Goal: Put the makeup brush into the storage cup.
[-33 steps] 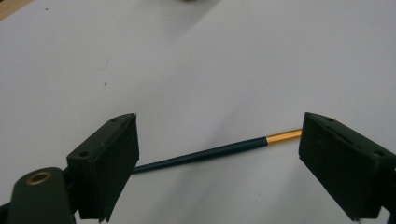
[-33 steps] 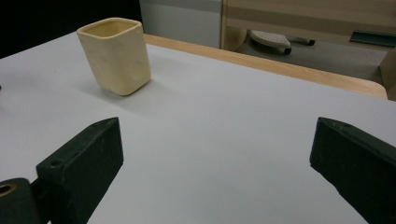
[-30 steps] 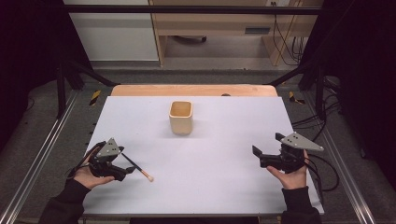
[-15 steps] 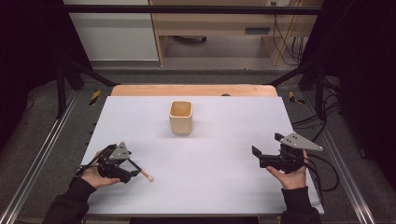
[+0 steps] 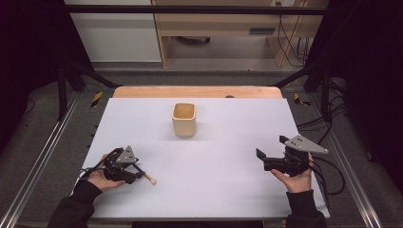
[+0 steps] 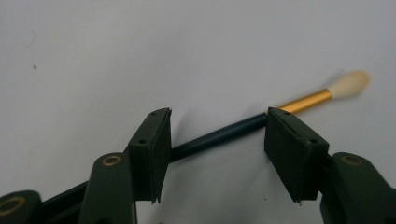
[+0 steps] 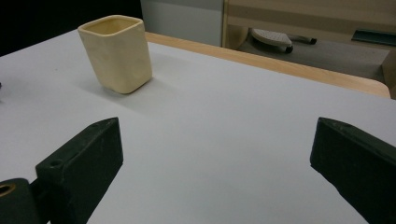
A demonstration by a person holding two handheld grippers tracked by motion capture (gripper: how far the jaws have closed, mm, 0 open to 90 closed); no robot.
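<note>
high view: a white table (image 5: 214, 190) carries a cream square cup (image 5: 184, 119) standing upright at its far centre. the left gripper (image 5: 134, 172) sits low at the near left, over a thin brush (image 5: 145, 175) that lies flat on the table surface, its pale tip pointing right and slightly nearer. the right gripper (image 5: 271, 153) is held at the near right, well apart from both cup and brush, with nothing between its jaws.

left gripper view: the left gripper (image 6: 217, 142) has its jaws set apart at a moderate width, straddling the brush (image 6: 224, 133). the dark handle passes between the two pads; whether either pad touches it cannot be told, and the jaws are not closed on it. beyond the right pad a gold ferrule (image 6: 307, 100) leads to a soft pale tip (image 6: 350, 84).

right gripper view: the right gripper (image 7: 215, 158) stands wide, empty, aimed across the table toward the cup (image 7: 119, 51), which stands to the left and farther off.

assessment: the brush is judged very light, stiff along the handle, and smooth enough to roll or slip under a poor grip. the tip appears soft and easily deformed, so it should not be pinched. the dark handle, about where the jaws now bracket it, is judged the proper hold. because the brush lies flat, the pads need to reach right down to the surface to catch so thin a shaft.
</note>
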